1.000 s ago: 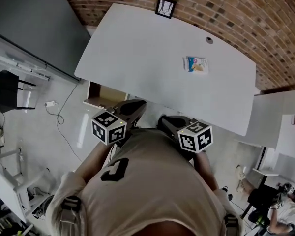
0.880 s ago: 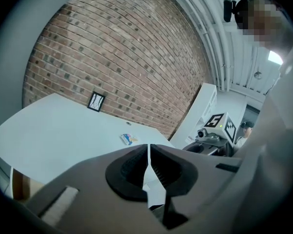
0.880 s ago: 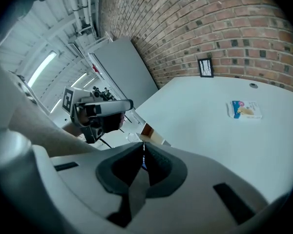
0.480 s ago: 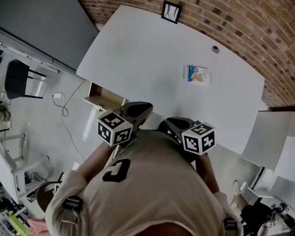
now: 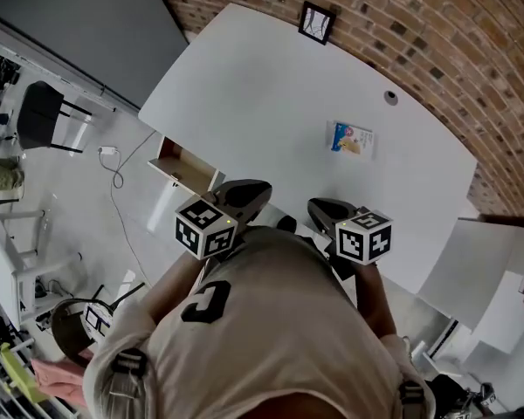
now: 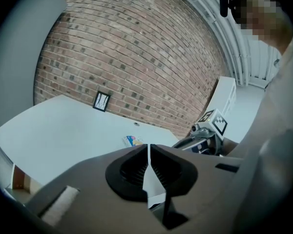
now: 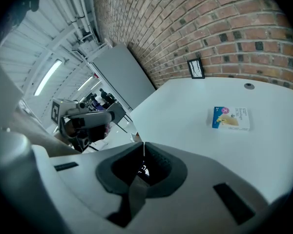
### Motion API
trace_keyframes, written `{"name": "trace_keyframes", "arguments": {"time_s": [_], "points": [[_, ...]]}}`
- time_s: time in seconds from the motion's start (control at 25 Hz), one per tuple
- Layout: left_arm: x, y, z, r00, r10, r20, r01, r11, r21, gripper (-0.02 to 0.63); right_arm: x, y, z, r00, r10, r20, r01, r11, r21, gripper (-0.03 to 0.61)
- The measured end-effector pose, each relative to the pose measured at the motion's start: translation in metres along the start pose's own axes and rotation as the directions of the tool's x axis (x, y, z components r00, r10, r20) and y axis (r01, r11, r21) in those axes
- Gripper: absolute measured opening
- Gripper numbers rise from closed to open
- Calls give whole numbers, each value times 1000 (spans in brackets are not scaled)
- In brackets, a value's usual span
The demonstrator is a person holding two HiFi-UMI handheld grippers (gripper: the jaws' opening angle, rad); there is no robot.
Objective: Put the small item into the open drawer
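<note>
The small item, a flat blue and white packet (image 5: 352, 138), lies on the white table (image 5: 244, 94) toward its right side; it also shows as the packet (image 6: 133, 141) and the packet (image 7: 230, 118) in the two gripper views. The open drawer (image 5: 182, 166), wood-lined, sticks out under the table's near left edge, seen too as the drawer (image 6: 18, 179). My left gripper (image 5: 258, 186) hovers just right of the drawer, jaws together with nothing between them (image 6: 147, 147). My right gripper (image 5: 320, 206) is at the table's near edge, short of the packet, shut and holding nothing (image 7: 143, 145).
A small framed picture (image 5: 317, 22) leans on the brick wall at the table's back edge, and a round cable hole (image 5: 390, 97) is near it. A second white table (image 5: 472, 260) stands at the right. Chairs (image 5: 39, 116) and a floor cable (image 5: 113, 168) are at the left.
Both grippers have drifted a little to the right along the table's near edge, the right one nearer the table. Their jaws look the same. The packet has not moved.
</note>
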State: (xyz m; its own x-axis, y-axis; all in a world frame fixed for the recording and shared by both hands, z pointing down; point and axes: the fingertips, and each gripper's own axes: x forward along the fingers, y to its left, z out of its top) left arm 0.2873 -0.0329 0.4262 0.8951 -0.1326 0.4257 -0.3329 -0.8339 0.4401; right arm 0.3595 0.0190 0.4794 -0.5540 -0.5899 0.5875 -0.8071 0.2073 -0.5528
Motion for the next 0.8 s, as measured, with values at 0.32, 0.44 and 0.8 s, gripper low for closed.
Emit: {"name": "trace_keyframes", "arguments": {"time_s": [0.32, 0.44, 0.8], "points": [[8, 2, -13, 998, 61, -13, -62, 997, -47, 15, -4, -135, 34, 984, -174, 25, 171, 981, 94, 6], [15, -2, -15, 999, 44, -19, -45, 996, -74, 15, 1, -199, 42, 947, -320, -14, 320, 944, 78, 6], [12, 7, -13, 993, 114, 3, -114, 988, -105, 15, 22, -318, 46, 836, -532, -136, 537, 844, 2, 6]]}}
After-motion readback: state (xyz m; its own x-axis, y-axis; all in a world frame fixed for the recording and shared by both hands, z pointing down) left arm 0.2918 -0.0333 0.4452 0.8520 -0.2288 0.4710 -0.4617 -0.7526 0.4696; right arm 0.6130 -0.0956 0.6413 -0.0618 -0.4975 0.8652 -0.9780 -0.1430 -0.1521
